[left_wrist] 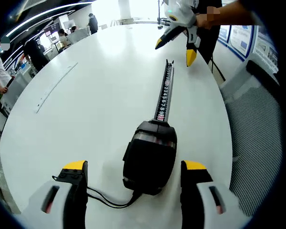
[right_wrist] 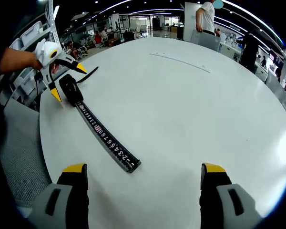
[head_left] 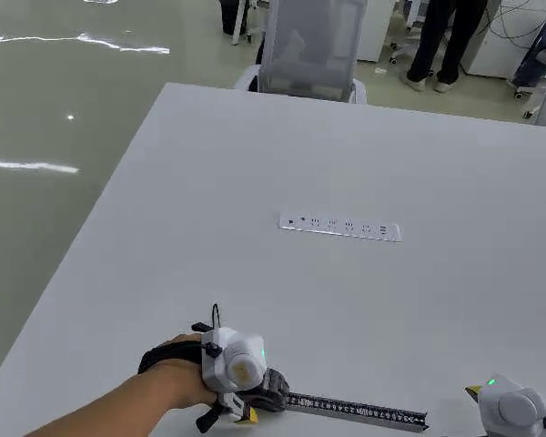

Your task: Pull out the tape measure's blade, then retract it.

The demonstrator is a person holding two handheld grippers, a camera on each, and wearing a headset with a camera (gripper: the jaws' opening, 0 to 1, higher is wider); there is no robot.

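My left gripper [left_wrist: 135, 165] stands wide open astride the tape measure [left_wrist: 150, 155] at lower centre, its blade [left_wrist: 164, 93] lying extended up-frame; my right gripper [right_wrist: 145, 168] gapes open, empty.

Most of the worktop [head_left: 164, 228] is open for passage; the flat power strip [head_left: 339, 227] lies at its middle, with free room all around. Along the near edge the tape measure [left_wrist: 150, 157] and its drawn-out blade [head_left: 355, 411] lie across the way between the left gripper [left_wrist: 135, 166] and right gripper [right_wrist: 144, 168]. A chair [head_left: 311, 45] stands at the far edge.
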